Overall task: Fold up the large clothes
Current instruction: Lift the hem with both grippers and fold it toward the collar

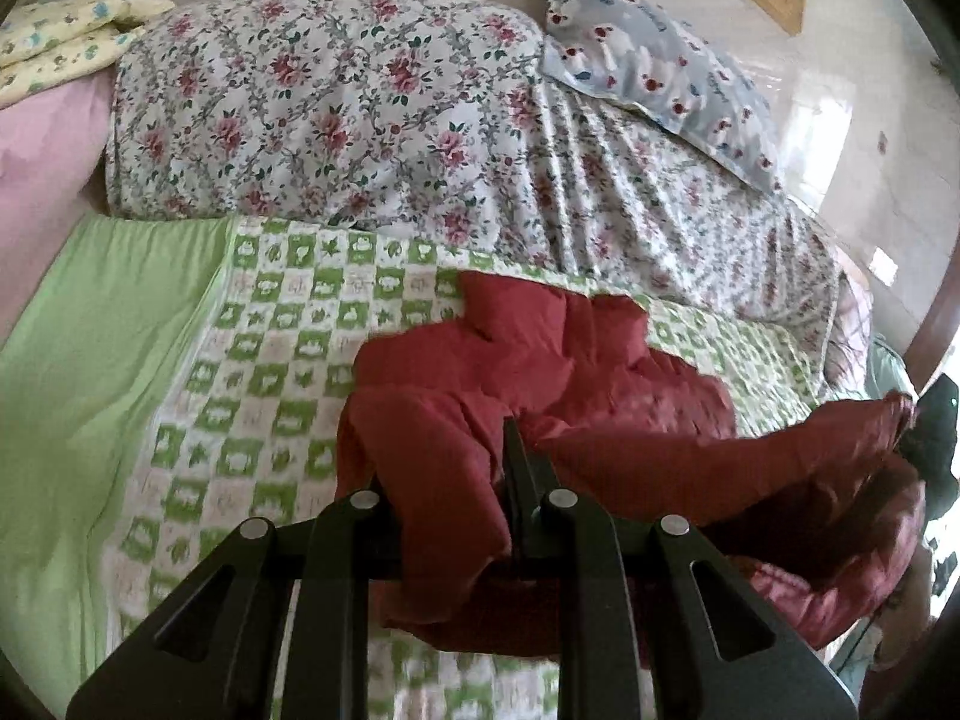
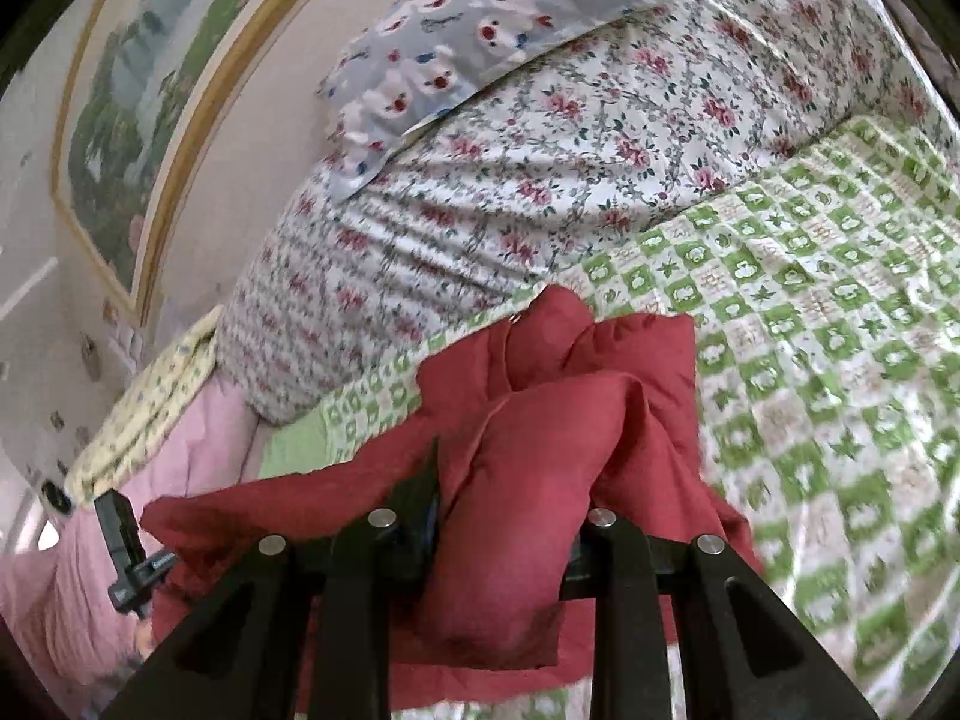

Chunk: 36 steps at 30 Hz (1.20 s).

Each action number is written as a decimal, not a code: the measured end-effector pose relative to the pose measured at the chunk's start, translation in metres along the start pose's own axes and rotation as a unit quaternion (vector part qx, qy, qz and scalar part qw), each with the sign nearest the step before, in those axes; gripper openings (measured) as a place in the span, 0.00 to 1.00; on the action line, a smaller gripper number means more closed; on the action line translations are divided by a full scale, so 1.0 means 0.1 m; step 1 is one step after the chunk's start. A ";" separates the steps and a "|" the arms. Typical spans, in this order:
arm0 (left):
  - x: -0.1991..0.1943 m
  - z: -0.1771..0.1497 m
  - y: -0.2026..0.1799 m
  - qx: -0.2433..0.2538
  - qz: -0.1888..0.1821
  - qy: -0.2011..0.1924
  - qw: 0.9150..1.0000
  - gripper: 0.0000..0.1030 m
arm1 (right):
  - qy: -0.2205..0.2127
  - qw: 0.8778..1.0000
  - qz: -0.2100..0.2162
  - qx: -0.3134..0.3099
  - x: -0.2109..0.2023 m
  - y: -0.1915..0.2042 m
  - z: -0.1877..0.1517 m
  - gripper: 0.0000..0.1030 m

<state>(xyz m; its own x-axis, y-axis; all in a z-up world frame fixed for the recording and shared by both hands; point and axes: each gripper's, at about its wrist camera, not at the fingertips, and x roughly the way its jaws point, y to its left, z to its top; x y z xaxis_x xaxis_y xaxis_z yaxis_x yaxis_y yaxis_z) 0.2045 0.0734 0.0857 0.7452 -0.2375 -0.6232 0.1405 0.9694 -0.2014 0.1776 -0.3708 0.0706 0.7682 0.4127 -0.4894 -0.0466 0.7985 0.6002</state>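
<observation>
A puffy dark-red padded garment (image 1: pixel 540 372) was held over the green-checked bed quilt (image 1: pixel 252 372), pinched in left gripper (image 1: pixel 510 462) and right gripper (image 2: pixel 510 480) jaws.

Open checkered blanket (image 1: pixel 252 372) leftward; floral quilt (image 1: pixel 336 108) mound behind.

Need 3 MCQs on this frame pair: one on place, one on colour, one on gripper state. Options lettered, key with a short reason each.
1. The garment lies on:
A. the green checked blanket
B. the floor
C. a chair

2. The garment's colour:
A. blue
B. dark red
C. black

3. The left gripper is:
A. open, apart from the cloth
B. out of view
C. shut on the garment

Key:
1 A, green checks surround the cloth in both views.
2 B, it is red throughout.
3 C, cloth is bunched between its fingers; the right gripper clamps a fold too.
</observation>
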 end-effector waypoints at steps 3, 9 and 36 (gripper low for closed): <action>0.26 0.15 0.05 -0.022 0.011 0.004 1.000 0.18 | -0.011 1.000 -0.009 0.011 0.20 -0.06 0.13 0.26; 0.87 0.38 0.15 -0.052 0.041 0.014 0.998 0.18 | -0.026 0.998 -0.041 0.042 0.71 -0.30 0.36 0.28; 1.86 0.71 0.45 -0.089 0.065 0.038 0.993 0.56 | -0.006 0.986 -0.144 0.089 2.10 -1.13 0.71 0.28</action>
<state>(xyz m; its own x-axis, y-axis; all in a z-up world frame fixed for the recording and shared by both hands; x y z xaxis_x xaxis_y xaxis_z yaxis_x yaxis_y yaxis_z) 0.3957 0.0770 0.0148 0.6979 -0.1213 -0.7058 -0.0756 0.9676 -0.2411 0.3894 -0.4052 -0.0555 0.7413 0.1739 -0.6482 0.2856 0.7922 0.5392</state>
